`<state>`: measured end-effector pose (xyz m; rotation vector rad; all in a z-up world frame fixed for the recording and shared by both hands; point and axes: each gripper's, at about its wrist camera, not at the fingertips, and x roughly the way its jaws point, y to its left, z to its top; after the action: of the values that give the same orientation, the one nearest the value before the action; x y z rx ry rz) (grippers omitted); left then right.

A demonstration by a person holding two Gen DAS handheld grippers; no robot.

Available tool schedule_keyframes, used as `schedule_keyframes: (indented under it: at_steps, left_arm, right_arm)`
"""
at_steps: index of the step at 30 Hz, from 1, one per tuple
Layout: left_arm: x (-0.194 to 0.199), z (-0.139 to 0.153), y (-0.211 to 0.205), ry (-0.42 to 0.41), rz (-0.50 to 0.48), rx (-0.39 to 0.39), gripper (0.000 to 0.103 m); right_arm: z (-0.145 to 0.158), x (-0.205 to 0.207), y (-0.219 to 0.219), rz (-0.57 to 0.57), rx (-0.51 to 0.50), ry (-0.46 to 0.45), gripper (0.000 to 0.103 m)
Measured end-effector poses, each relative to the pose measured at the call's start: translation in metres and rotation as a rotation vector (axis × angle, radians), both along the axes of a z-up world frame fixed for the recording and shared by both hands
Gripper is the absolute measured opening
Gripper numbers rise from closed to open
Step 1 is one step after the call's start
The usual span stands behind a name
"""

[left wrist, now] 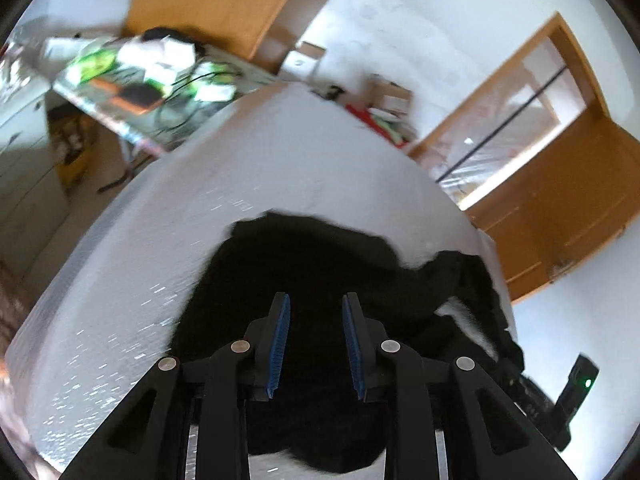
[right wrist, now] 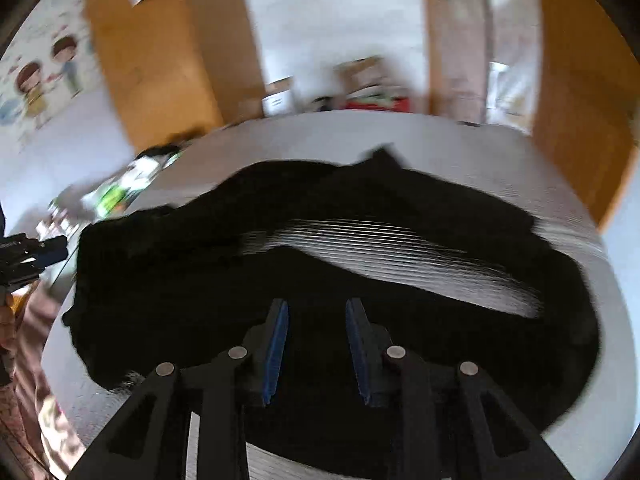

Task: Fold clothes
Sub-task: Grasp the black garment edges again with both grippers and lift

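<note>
Looking down over one black garment [right wrist: 320, 280], I count a single piece of clothing, lying crumpled on the white tabletop [left wrist: 224, 184], and two sets of fingers of mine, one per hand. My left gripper [left wrist: 316, 340] hangs above the garment's near part with its blue-padded fingers [left wrist: 280, 340] spread apart; only dark cloth shows in the gap and nothing is pinched. My right gripper [right wrist: 316, 344] stands the same way over the garment, fingers [right wrist: 276, 352] parted and holding nothing. Across the garment's middle runs one pale streak [right wrist: 400, 256] where the white surface or a lighter part shows through; with the blur I cannot tell which. From the left view, the garment's far edge is ragged and rounded, and beyond it the tabletop lies bare all the way to its far rim, giving wide room there. To the garment's right it comes close to the tabletop's edge, with little white showing past it. From the right view, white margin runs around the garment's far and right sides, narrower on the right. Beyond the garment's far left stands one cluttered side table [left wrist: 152, 80]. Two orange-brown doors [left wrist: 560, 200] stand off past the tabletop.
</note>
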<state>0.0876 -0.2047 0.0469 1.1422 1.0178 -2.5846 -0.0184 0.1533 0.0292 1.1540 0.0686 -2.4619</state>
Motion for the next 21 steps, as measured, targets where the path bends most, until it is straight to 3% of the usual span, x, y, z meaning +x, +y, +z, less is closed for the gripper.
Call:
schedule_keyframes:
  at_steps: [3,8,12,21]
  left_arm:
    - [0.007,-0.014,-0.011,-0.041,0.021,-0.018,0.028]
    - [-0.001,-0.037,-0.023,-0.077,-0.001,0.015,0.029]
    - [-0.012,-0.052,-0.028,-0.114,-0.014,0.019,0.029]
    - [-0.024,-0.06,-0.033,-0.104,-0.028,0.022,0.029]
  right_arm:
    - [-0.008,-0.014,-0.031,0.034,0.04,-0.011,0.033]
    - [-0.03,-0.03,-0.05,0.027,0.108,-0.059,0.033]
    - [-0.053,-0.04,-0.054,0.002,0.172,-0.1,0.034]
    - [-0.053,-0.028,-0.033,-0.05,0.238,-0.062,0.035]
